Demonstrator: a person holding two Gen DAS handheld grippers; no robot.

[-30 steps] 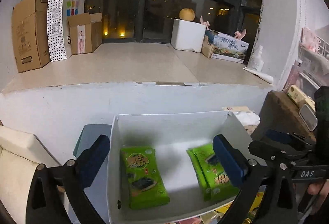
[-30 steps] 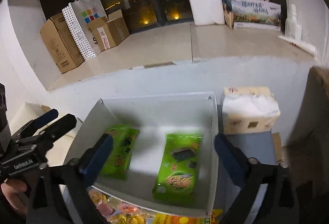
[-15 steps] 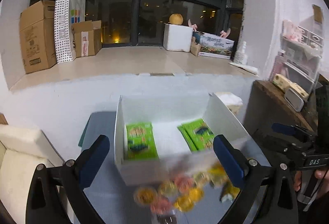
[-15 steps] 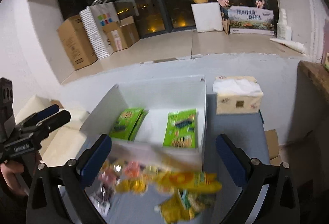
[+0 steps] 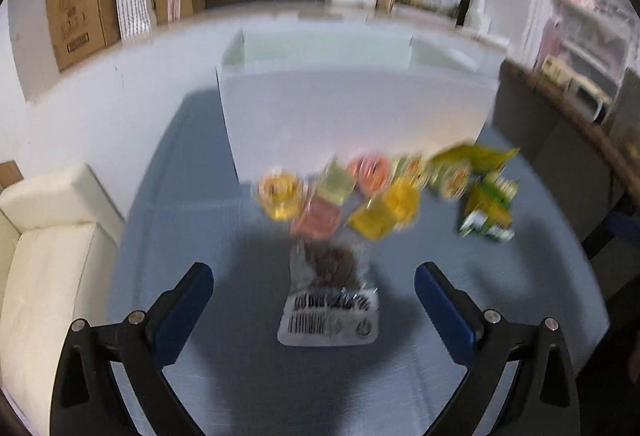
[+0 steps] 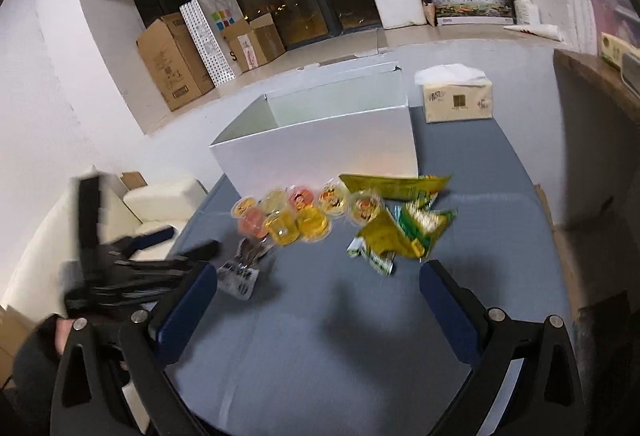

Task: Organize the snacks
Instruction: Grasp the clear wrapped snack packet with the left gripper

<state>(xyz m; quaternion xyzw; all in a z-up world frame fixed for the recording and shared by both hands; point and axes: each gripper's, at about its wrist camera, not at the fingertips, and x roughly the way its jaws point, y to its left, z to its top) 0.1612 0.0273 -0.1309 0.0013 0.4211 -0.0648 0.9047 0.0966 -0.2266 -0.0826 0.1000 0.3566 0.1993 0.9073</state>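
Snacks (image 6: 320, 220) now in full view, heaped on the blue tabletop (image 6: 480, 172) against the near wall of the white box (image 6: 320, 148), where a second ago only the box interior and two green packs showed. Jelly cups (image 6: 284, 216) left, yellow-green bags (image 6: 400, 228) right, a clear barcoded pouch (image 5: 330, 300) nearest the front edge. Both pulled back from above the box: left gripper (image 5: 314, 300) spread wide, straddling the pouch without contact; right gripper (image 6: 318, 300) equally wide, empty. Probably lining up the next pick.
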